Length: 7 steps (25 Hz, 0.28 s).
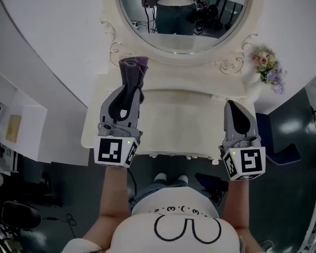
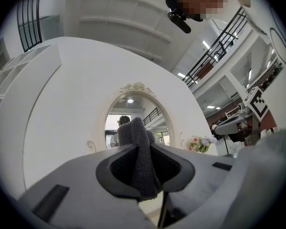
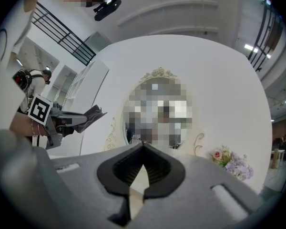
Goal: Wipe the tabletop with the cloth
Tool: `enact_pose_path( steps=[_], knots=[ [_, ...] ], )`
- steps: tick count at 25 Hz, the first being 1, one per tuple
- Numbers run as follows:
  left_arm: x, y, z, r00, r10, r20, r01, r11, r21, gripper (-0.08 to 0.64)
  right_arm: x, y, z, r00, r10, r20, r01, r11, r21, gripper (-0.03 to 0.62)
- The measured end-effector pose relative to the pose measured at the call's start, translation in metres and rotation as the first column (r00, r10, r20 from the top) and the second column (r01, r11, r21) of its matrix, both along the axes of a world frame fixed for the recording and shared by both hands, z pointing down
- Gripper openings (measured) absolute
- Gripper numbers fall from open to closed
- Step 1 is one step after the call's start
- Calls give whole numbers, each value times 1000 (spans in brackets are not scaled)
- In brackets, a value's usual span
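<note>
We hold the cloth point(image 1: 132, 68) tight in the left tool point(image 1: 130, 86); its jaws are clamped on it. The cloth is at about 11 o'clock on the tabletop point(image 1: 179, 115), sticking up in front of the mirror point(image 1: 181, 20). The right tool point(image 1: 233, 105) is at 3 o'clock, jaws together with nothing in them. We think the wiping is not yet done, because the cloth looks lifted, not flat on the tabletop. The left tool hides the cloth's bottom, so we cannot tell if it touches. We see no dirt, so we cannot tell which parts are clean.
</note>
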State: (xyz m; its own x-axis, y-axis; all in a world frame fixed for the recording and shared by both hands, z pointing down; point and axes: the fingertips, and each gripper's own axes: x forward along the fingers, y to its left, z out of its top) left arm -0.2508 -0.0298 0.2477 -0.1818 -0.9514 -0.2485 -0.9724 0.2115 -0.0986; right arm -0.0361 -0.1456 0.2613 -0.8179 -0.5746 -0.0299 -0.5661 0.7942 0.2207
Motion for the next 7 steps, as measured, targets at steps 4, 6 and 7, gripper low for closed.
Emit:
enact_pose_path(
  steps=[4, 6, 7],
  knots=[
    [2, -3, -1, 1000, 6, 7, -6, 1000, -2, 77, 1, -2, 1, 1000, 3, -5, -3, 1000, -4, -5],
    [3, -3, -1, 1000, 8, 10, -8, 1000, -2, 77, 2, -3, 2, 1000, 3, -7, -3, 1000, -5, -5],
    [3, -4, -1, 1000, 9, 11, -9, 1000, -2, 77, 3, -3, 2, 1000, 3, -8, -3, 1000, -5, -5]
  ],
)
